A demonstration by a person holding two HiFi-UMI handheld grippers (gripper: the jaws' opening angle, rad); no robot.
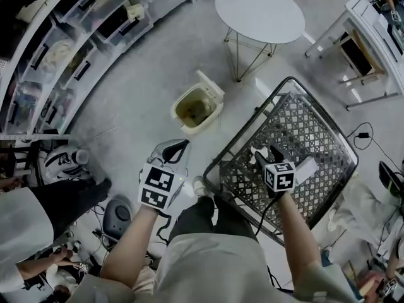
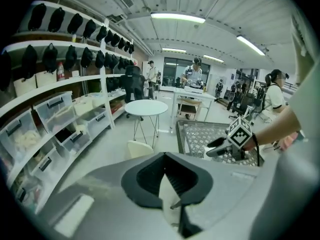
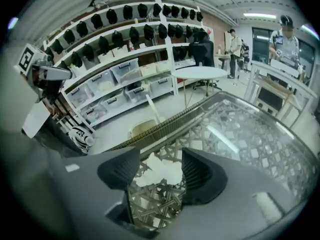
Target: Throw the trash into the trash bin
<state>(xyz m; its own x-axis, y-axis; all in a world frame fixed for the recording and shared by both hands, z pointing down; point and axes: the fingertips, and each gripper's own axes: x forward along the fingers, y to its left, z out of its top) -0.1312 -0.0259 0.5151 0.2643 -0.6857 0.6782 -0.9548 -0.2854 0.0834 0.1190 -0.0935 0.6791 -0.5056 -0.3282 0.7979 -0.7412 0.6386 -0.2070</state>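
White crumpled paper (image 3: 159, 173) lies on a black woven lattice tabletop (image 1: 315, 137), and the right gripper (image 3: 160, 164) is tilted down over it. Its jaws stand apart, one on each side of the paper, and neither pad presses on it. In the head view this gripper is over the near-left part of the tabletop, with a flat white sheet (image 1: 307, 168) lying just beside it on the lattice.

The left gripper (image 1: 175, 150) is off the tabletop's left edge, over the grey floor (image 1: 139, 87). Its jaws are drawn together on a thin white scrap of paper (image 2: 167, 196). The right gripper view shows that scrap hanging below the jaws.

The cream bin (image 1: 189, 129) stands on the floor just beyond the left gripper and close to the tabletop's left corner. Its lid (image 1: 211, 84) is tipped up and back, so the mouth is uncovered, and the inside looks dull yellow. Neither piece of paper is in it: one rests on the tabletop and the other is clamped in the left jaws, short of the bin.

Farther along the floor is a round white table (image 1: 259, 11) on thin metal legs. White shelves (image 1: 38, 40) run down the left side of the room and carry clear plastic boxes (image 1: 95, 5). A black-and-white helmet (image 1: 63, 161) sits on the floor near their foot.
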